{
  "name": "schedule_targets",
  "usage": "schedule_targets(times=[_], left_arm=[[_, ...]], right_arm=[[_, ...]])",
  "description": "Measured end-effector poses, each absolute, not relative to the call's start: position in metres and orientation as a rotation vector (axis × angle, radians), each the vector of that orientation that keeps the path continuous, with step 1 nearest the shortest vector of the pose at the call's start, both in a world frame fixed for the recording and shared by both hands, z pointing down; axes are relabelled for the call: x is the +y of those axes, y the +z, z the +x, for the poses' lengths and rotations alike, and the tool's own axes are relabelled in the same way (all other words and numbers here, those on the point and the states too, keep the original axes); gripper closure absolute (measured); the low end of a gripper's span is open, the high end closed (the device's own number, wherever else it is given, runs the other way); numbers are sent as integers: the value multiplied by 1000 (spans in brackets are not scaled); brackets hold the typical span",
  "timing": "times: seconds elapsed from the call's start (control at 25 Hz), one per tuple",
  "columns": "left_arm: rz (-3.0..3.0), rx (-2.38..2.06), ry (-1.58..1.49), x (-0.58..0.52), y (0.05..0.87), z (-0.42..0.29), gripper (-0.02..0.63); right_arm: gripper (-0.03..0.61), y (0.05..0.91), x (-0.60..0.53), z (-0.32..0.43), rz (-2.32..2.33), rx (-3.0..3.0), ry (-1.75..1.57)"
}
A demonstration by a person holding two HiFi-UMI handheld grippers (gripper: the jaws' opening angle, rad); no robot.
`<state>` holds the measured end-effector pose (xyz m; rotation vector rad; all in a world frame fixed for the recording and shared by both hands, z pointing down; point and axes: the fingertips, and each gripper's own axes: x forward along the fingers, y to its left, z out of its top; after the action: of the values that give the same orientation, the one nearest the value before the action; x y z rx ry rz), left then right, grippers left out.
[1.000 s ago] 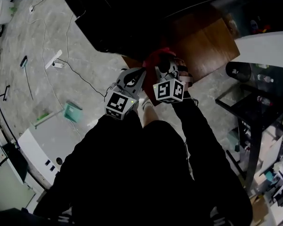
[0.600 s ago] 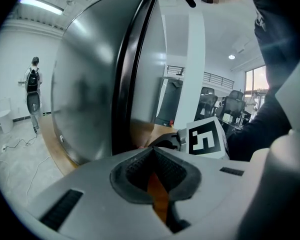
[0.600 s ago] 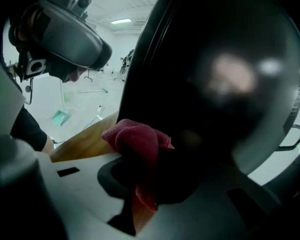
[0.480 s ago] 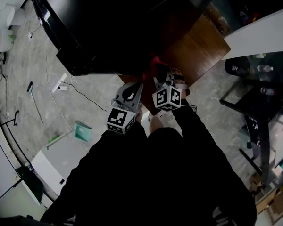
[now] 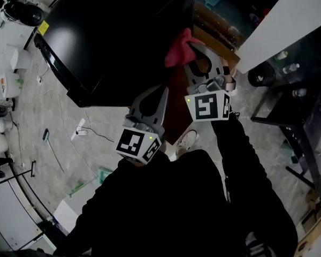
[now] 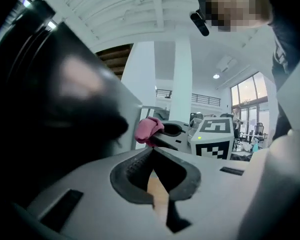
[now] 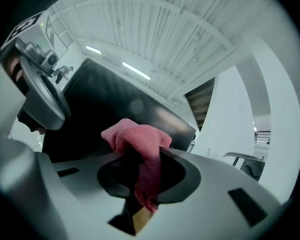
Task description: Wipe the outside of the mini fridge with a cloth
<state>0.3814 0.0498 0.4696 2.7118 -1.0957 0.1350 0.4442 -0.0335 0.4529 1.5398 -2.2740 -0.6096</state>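
Note:
The black mini fridge (image 5: 117, 42) fills the upper left of the head view, its glossy top and side facing me. My right gripper (image 5: 191, 47) is shut on a pink cloth (image 5: 177, 48), which bunches beyond the jaws at the fridge's right edge. In the right gripper view the cloth (image 7: 140, 140) hangs pinched between the jaws, with the dark fridge (image 7: 110, 109) just behind it. My left gripper (image 5: 161, 92) sits lower and to the left, shut with nothing in it, its tip by the fridge's lower side. The left gripper view shows the cloth (image 6: 148, 129) ahead.
A brown wooden cabinet (image 5: 216, 28) stands right of the fridge, under a white slab (image 5: 289, 20). A black metal frame (image 5: 305, 116) is at the far right. Cables and a power strip (image 5: 79, 128) lie on the grey floor at left. The person's shoe (image 5: 188, 140) is below the grippers.
Both grippers have risen and moved forward from the low wooden board toward the fridge. The right one has carried the cloth up to the fridge's right edge.

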Motion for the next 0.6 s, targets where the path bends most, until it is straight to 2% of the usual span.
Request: schedule_targets(times=[0.24, 0.6], left_arm=[[2828, -1120, 53, 39, 398, 412, 607], [2849, -1152, 79, 37, 413, 410, 607]], right_arm=[[495, 380, -66, 461, 1620, -2254, -759], [499, 410, -83, 448, 1542, -2207, -789]])
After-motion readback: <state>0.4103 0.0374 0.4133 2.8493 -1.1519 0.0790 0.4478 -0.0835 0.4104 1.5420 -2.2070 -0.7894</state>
